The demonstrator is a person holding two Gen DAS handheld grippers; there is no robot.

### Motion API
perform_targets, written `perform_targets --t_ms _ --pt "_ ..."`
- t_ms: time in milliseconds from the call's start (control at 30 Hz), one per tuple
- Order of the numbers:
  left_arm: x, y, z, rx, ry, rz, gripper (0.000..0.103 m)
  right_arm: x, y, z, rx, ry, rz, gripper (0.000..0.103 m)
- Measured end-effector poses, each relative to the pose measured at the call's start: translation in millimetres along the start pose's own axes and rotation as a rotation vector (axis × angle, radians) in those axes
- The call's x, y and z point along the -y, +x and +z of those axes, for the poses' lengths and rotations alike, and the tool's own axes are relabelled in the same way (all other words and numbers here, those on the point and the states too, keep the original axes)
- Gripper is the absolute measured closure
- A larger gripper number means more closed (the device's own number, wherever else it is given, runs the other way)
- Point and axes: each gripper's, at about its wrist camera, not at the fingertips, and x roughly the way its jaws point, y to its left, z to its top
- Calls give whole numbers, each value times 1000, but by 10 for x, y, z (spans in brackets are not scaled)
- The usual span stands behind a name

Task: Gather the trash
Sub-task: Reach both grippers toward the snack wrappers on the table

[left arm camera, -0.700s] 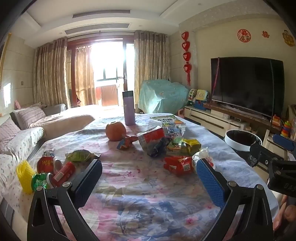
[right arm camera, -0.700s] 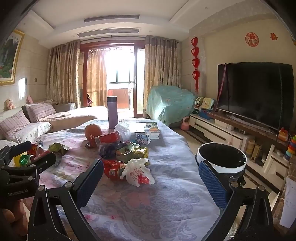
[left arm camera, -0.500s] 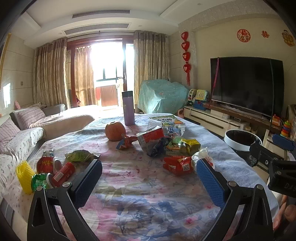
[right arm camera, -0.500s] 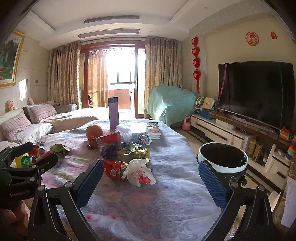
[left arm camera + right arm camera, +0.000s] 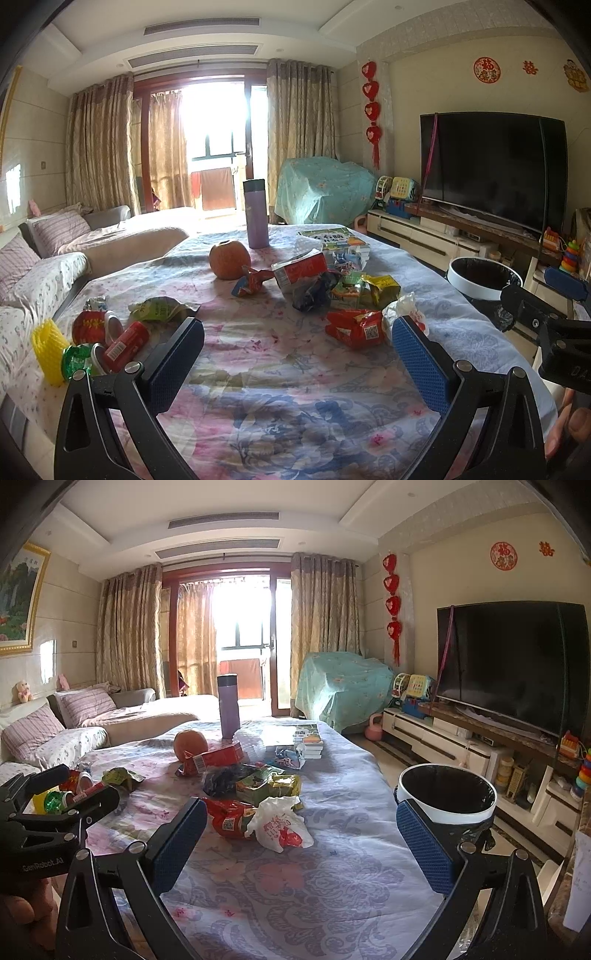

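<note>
Trash lies on a floral-clothed table [image 5: 280, 391]: a red snack packet [image 5: 354, 328], a white crumpled bag [image 5: 280, 823], a red carton [image 5: 301, 271], green and yellow wrappers [image 5: 269, 784], a red can [image 5: 123, 345] and a green wrapper [image 5: 159, 308] at the left. A white bin with a black liner [image 5: 447, 794] stands beside the table's right edge. My left gripper [image 5: 295, 350] is open and empty above the near table. My right gripper [image 5: 299, 834] is open and empty, just short of the white bag.
An orange [image 5: 229, 258], a purple flask [image 5: 256, 218] and a stack of books [image 5: 308, 738] sit further back on the table. A sofa [image 5: 55, 251] runs along the left. A TV [image 5: 513, 664] on a low cabinet stands at the right.
Both grippers have barely shifted; the right wrist view has edged slightly forward and right toward the trash pile. Both stay open.
</note>
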Motion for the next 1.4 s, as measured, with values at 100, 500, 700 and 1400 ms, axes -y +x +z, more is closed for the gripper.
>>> perform_targets --t_ms 100,500,700,1400 --pt "-9 7 5 -3 1 -1 1 -10 -2 -6 3 1 0 0" --pt "-11 198 -10 -65 -14 -15 1 88 153 -44 -63 6 21 0" --pt "-20 408 16 -119 -12 -18 1 142 349 -98 -135 57 77 0" --pt "-39 1275 94 -265 -19 -106 13 312 1142 -269 -376 116 228 14"
